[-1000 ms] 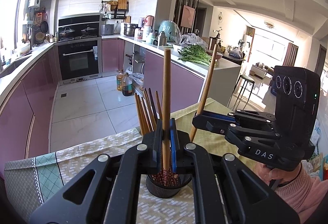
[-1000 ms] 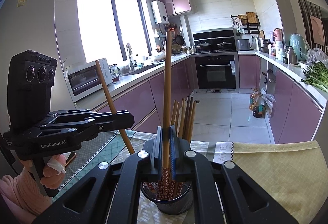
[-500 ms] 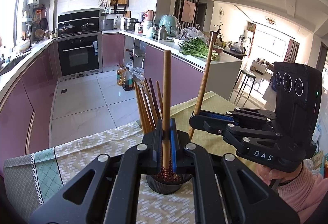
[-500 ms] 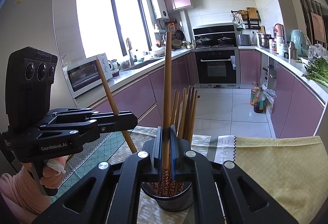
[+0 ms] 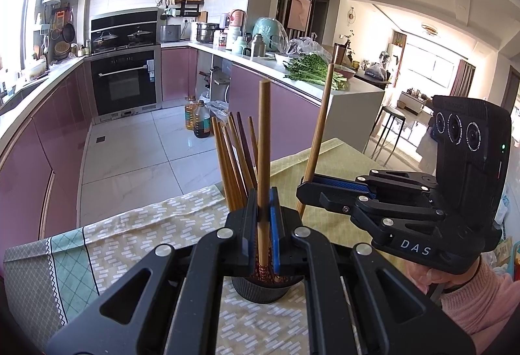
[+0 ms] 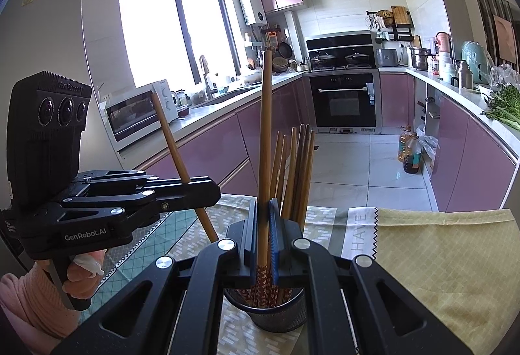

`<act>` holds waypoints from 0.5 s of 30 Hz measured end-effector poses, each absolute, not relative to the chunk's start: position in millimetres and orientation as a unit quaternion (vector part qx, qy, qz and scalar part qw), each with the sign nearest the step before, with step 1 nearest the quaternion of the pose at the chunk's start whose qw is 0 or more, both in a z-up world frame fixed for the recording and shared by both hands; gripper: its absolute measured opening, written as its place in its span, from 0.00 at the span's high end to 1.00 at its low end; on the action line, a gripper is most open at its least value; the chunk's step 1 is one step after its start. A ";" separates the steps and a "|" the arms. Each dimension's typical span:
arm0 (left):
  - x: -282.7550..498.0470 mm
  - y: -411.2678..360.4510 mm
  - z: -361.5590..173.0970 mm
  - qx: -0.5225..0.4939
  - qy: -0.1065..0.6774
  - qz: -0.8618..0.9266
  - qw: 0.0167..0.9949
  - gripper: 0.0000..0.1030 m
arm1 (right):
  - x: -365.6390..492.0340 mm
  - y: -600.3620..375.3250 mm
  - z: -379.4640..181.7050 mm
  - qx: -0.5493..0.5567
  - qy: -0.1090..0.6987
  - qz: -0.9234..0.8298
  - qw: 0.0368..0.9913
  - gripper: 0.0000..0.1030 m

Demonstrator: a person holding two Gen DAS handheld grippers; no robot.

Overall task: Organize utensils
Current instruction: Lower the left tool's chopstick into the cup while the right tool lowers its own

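A black mesh holder (image 5: 260, 291) (image 6: 269, 314) stands on the tablecloth with several brown chopsticks (image 5: 232, 160) (image 6: 297, 166) leaning in it. My left gripper (image 5: 264, 205) is shut on one upright chopstick (image 5: 263, 134), whose patterned lower end dips into the holder. Just to its right, my right gripper (image 5: 304, 189) is shut on a second chopstick (image 5: 320, 130) that tilts right. In the right wrist view my right gripper (image 6: 265, 208) clamps its chopstick (image 6: 266, 127) over the holder. My left gripper (image 6: 216, 190) comes in from the left with its tilted chopstick (image 6: 170, 140).
A patterned tablecloth (image 5: 136, 234) covers the table, and a yellow cloth (image 6: 438, 257) lies to the right. The table's far edge drops to the tiled kitchen floor (image 5: 130, 153). Hands in pink sleeves (image 5: 477, 299) (image 6: 29, 299) hold the grippers at the sides.
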State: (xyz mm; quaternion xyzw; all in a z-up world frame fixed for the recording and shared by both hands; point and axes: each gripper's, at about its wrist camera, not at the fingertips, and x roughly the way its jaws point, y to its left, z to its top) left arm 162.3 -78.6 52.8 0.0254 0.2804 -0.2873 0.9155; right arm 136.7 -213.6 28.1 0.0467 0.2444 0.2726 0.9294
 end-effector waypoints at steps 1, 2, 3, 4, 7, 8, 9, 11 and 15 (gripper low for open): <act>163.0 -79.2 52.4 0.026 0.281 -0.287 0.915 0.93 | 137.3 -213.6 27.4 0.046 0.245 0.273 0.929 0.94; 163.6 -79.8 51.7 0.026 0.282 -0.288 0.915 0.93 | 137.8 -213.5 26.8 0.046 0.246 0.272 0.929 0.94; 164.2 -80.2 51.3 0.027 0.283 -0.288 0.914 0.93 | 138.4 -213.7 26.4 0.046 0.247 0.272 0.929 0.94; 164.9 -79.5 50.3 0.027 0.284 -0.288 0.914 0.93 | 139.0 -213.9 25.9 0.046 0.247 0.272 0.929 0.94; 164.3 -79.3 48.9 0.028 0.287 -0.289 0.913 0.93 | 140.1 -214.2 25.3 0.047 0.249 0.273 0.928 0.94; 164.6 -79.4 48.6 0.028 0.288 -0.289 0.913 0.93 | 140.1 -213.7 24.7 0.047 0.249 0.272 0.928 0.94; 164.8 -79.5 46.9 0.028 0.289 -0.289 0.912 0.93 | 140.5 -214.1 24.1 0.047 0.250 0.272 0.928 0.94; 165.5 -79.5 45.7 0.029 0.290 -0.289 0.912 0.93 | 141.3 -215.2 23.1 0.046 0.251 0.273 0.928 0.94; 166.1 -80.6 43.8 0.030 0.293 -0.290 0.911 0.93 | 143.5 -215.5 20.8 0.047 0.254 0.273 0.927 0.94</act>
